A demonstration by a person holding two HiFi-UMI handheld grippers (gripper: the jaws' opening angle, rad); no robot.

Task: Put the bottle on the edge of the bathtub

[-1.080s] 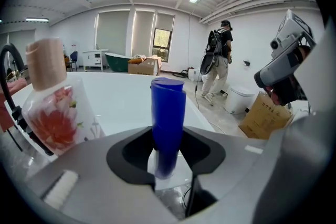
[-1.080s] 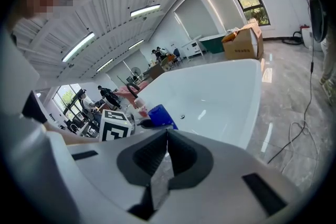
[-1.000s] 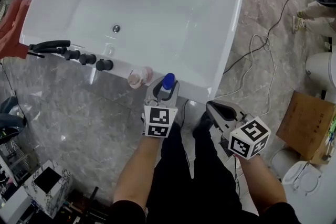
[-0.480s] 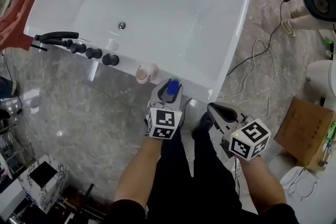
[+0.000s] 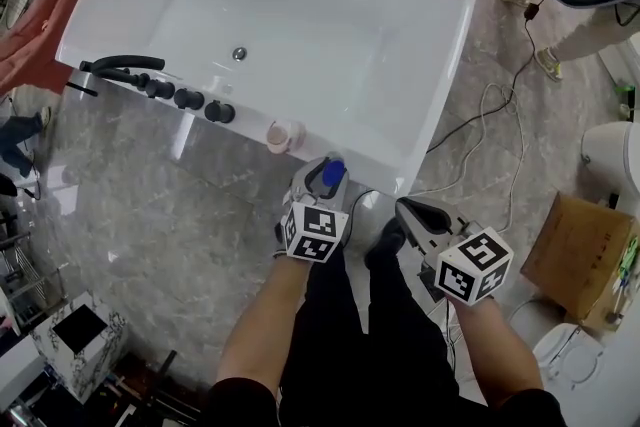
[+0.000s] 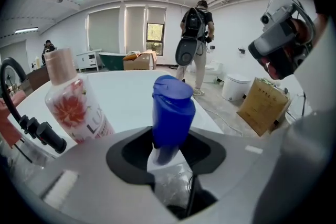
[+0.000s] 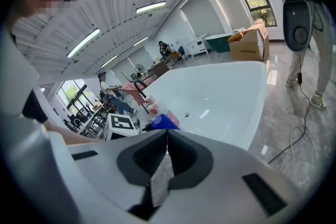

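While poised just short of the near rim of the bathtub (image 5: pixel 365 160), clamps the bottle (image 6: pixel 171 113) upright between wide-set jaws of the left hand-held gripper (image 5: pixel 322 175). Needs, probably, a short carry forward, right of the pink bottle (image 5: pixel 283 136). Shows the right hand-held gripper (image 5: pixel 412 211) closed, empty, farther back.

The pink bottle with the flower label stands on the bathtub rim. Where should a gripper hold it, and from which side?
Grip the pink bottle at its wide middle, below the beige cap, coming in level from the floor side. It stands upright on the narrow rim, with the black tap knobs close on one side and the basin behind.
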